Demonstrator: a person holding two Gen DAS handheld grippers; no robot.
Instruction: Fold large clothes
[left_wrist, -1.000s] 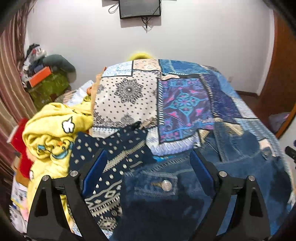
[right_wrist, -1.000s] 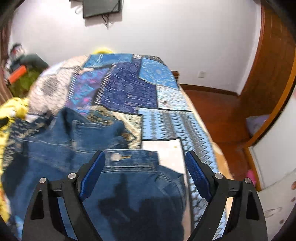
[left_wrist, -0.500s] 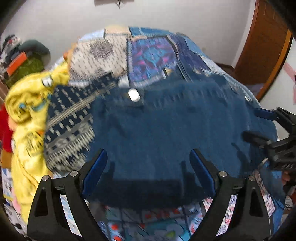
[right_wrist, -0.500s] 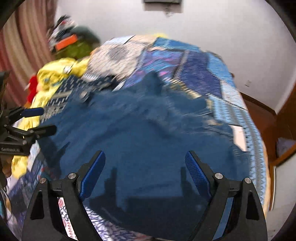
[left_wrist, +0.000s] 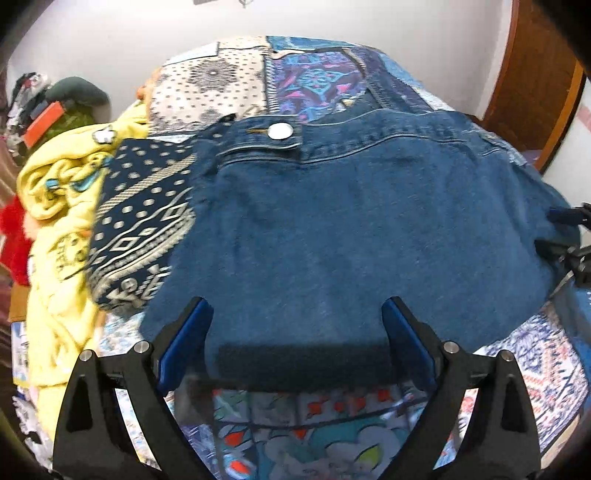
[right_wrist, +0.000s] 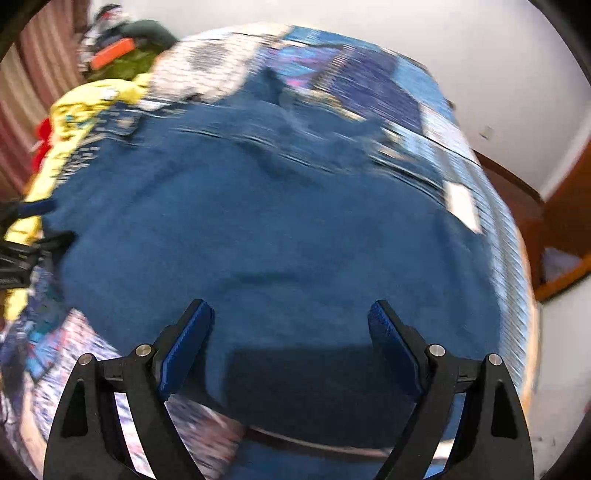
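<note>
A large pair of blue denim jeans (left_wrist: 351, 229) lies folded flat on the patchwork bedspread, waistband and metal button (left_wrist: 279, 131) at the far side. It also fills the right wrist view (right_wrist: 280, 236), blurred by motion. My left gripper (left_wrist: 295, 332) is open and empty, just above the jeans' near folded edge. My right gripper (right_wrist: 290, 332) is open and empty, over the near part of the jeans. Each gripper shows at the other view's edge: the right gripper (left_wrist: 569, 236), the left gripper (right_wrist: 26, 240).
A navy patterned garment (left_wrist: 144, 221) lies left of the jeans, partly under them. A yellow garment (left_wrist: 62, 206) and a red cloth (left_wrist: 14, 240) pile at the bed's left edge. The bedspread (left_wrist: 332, 424) covers the bed. A wooden door (left_wrist: 535, 74) stands right.
Both grippers pulled back toward the near edge of the bed and now look down on the jeans. The jeans went from bunched to lying flat and folded. Both grippers stayed open.
</note>
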